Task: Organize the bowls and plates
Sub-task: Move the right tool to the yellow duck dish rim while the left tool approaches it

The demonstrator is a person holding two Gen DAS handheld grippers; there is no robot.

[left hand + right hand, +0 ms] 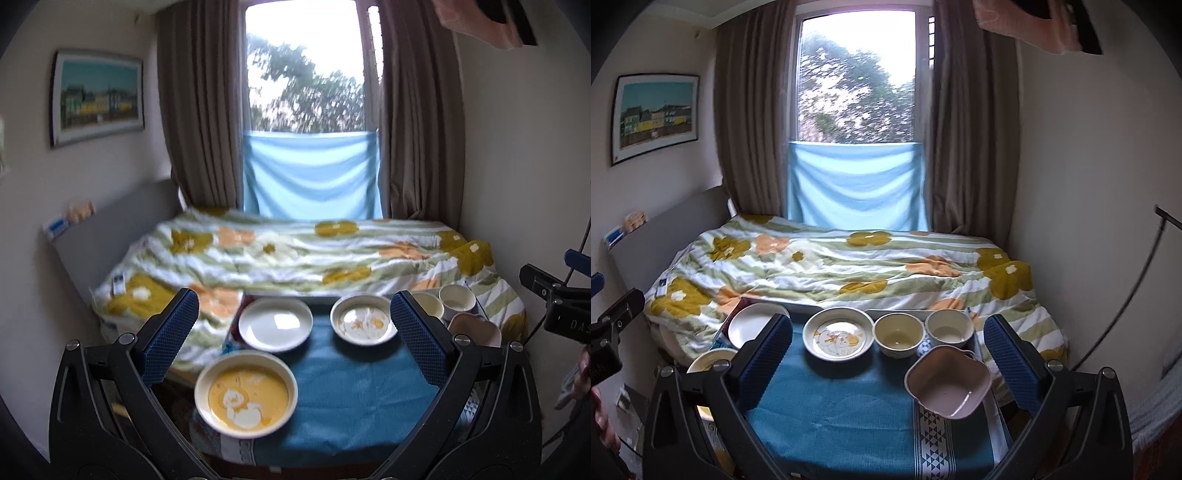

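On a small table with a blue cloth (354,387) stand a yellow cartoon bowl (245,393) at the near left, a plain white plate (275,324) and a white cartoon plate (364,319) behind it. Two round cream bowls (898,334) (949,326) and a squarish pink bowl (947,380) stand on the right. My left gripper (293,332) is open and empty, above the near left of the table. My right gripper (888,350) is open and empty, above the near right, with the pink bowl close to its right finger.
A bed with a flowered duvet (849,266) lies right behind the table, under a curtained window (857,81). A wall (1089,184) is on the right. The other gripper's body (557,306) shows at the right edge of the left wrist view.
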